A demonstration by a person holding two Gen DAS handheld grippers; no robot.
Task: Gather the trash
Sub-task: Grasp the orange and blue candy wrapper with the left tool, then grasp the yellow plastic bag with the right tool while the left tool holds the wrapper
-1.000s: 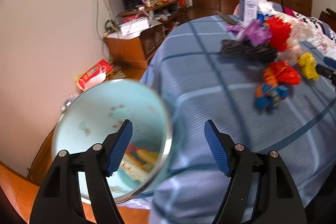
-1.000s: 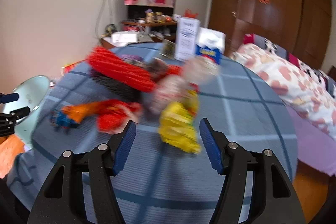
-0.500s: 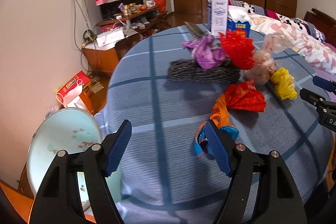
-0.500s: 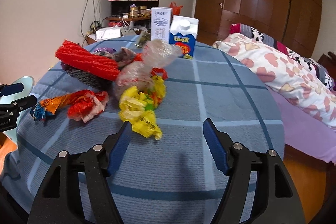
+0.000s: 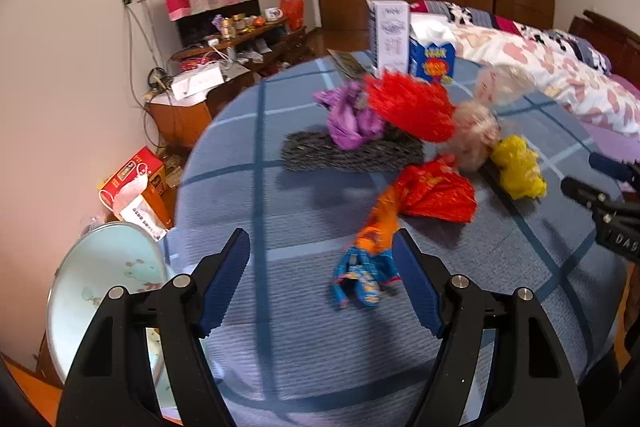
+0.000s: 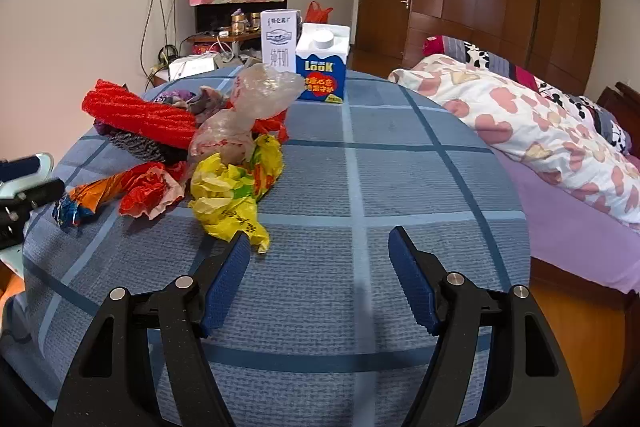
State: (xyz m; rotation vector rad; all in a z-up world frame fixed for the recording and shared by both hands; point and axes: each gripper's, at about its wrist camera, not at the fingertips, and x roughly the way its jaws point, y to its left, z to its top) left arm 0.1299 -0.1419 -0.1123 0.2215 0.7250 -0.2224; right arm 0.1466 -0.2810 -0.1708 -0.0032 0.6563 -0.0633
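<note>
A heap of trash lies on the round table with its blue checked cloth (image 6: 400, 187). It holds a yellow bag (image 6: 232, 195), a red wrapper (image 6: 148, 191), a clear plastic bag (image 6: 248, 107), a red foam net (image 6: 140, 113) and a purple bag (image 5: 350, 115). A blue-and-orange wrapper (image 5: 368, 267) lies nearest my left gripper (image 5: 322, 267), just inside its right finger; that gripper is open and holds nothing. My right gripper (image 6: 320, 259) is open over bare cloth, with the yellow bag just beyond its left fingertip. A pale blue bin (image 5: 100, 291) stands beside the table, lower left.
Two cartons, white (image 6: 280, 43) and blue (image 6: 322, 67), stand at the table's far edge. A black foam net (image 5: 352, 155) lies under the heap. A bed with a heart-print quilt (image 6: 540, 131) is to the right, a cluttered wooden cabinet (image 5: 192, 99) by the wall.
My left gripper swung from above the bin to over the table, so the bin now sits at lower left. My right gripper shifted right of the yellow bag and its jaws widened slightly.
</note>
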